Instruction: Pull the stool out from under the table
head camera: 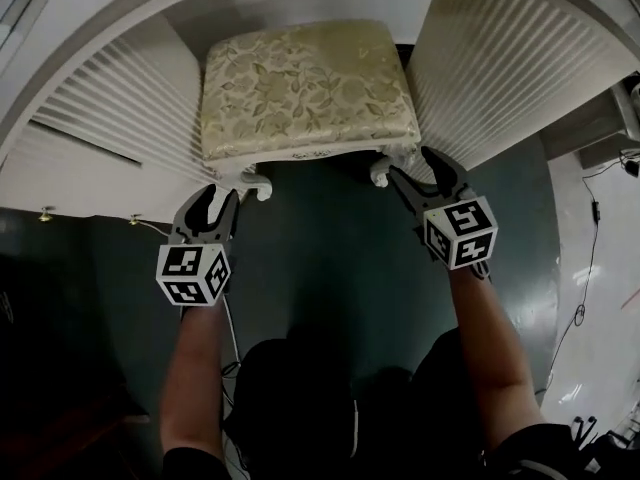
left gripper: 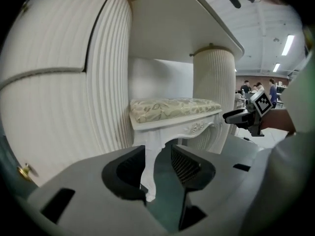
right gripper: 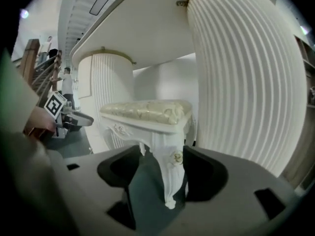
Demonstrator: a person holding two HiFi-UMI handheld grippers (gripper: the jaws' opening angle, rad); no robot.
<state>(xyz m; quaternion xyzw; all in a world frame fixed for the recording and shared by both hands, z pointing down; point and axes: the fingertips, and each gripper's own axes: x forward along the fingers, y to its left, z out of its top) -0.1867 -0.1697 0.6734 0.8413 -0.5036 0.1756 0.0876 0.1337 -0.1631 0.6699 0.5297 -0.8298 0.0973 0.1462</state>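
The stool (head camera: 305,88) has a floral cream cushion and white carved legs; it stands on dark green floor between the white table's ribbed pedestals (head camera: 500,63). My left gripper (head camera: 218,200) is at the stool's front left leg (head camera: 252,183). In the left gripper view that leg (left gripper: 149,166) stands between the jaws of the gripper (left gripper: 158,163), with a gap to the right jaw. My right gripper (head camera: 415,168) is open around the front right leg (head camera: 381,173). The right gripper view shows this leg (right gripper: 170,173) inside the gripper (right gripper: 160,173) near the right jaw, apart from the left one.
Ribbed table pedestals (head camera: 130,108) flank the stool closely on both sides, with the tabletop (left gripper: 187,28) overhead. Cables (head camera: 590,258) lie on the floor at the right. People stand far back in the room (left gripper: 256,87). Dark floor (head camera: 330,258) stretches toward me.
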